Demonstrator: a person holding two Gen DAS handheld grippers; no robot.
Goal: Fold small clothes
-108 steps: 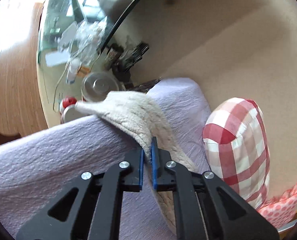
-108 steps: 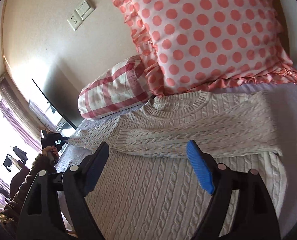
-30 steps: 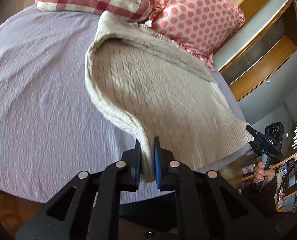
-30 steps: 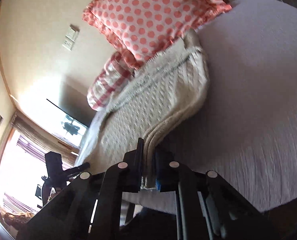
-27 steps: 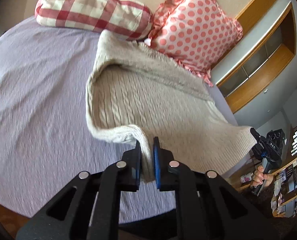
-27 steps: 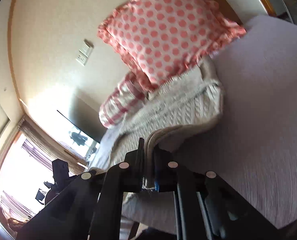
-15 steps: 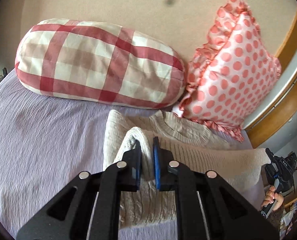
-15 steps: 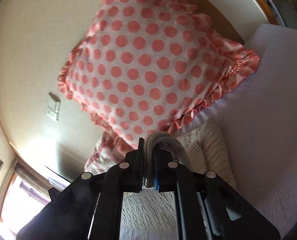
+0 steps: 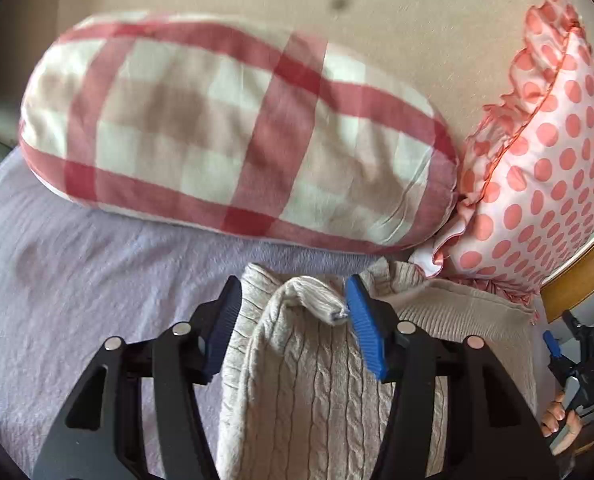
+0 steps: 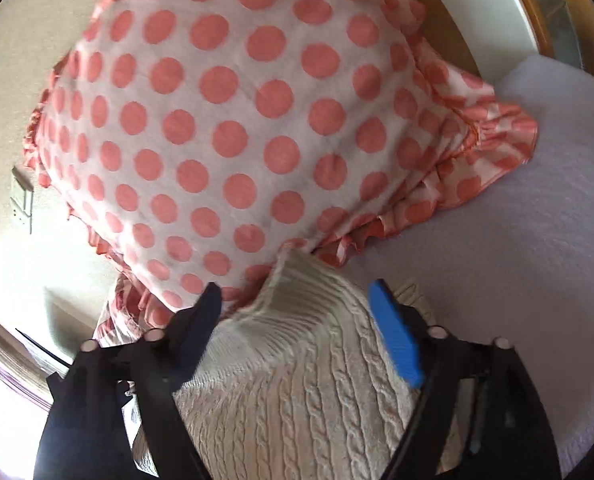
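A cream cable-knit sweater (image 9: 305,380) lies folded over on the lilac bed sheet (image 9: 77,288), its hem laid up near the collar by the pillows. My left gripper (image 9: 293,320) is open, its blue pads either side of the released hem corner. In the right wrist view the sweater (image 10: 297,380) shows its ribbed hem corner lying between the spread fingers of my right gripper (image 10: 297,320), which is open and holds nothing.
A red-and-white checked bolster pillow (image 9: 237,140) and a pink polka-dot ruffled pillow (image 10: 237,120) lean on the beige wall just beyond the sweater. A wooden headboard edge (image 9: 577,280) is at the right. The sheet (image 10: 537,240) extends to the right.
Both grippers carried the sweater's hem up toward the pillows, folding it in half, and have now opened and let the hem go.
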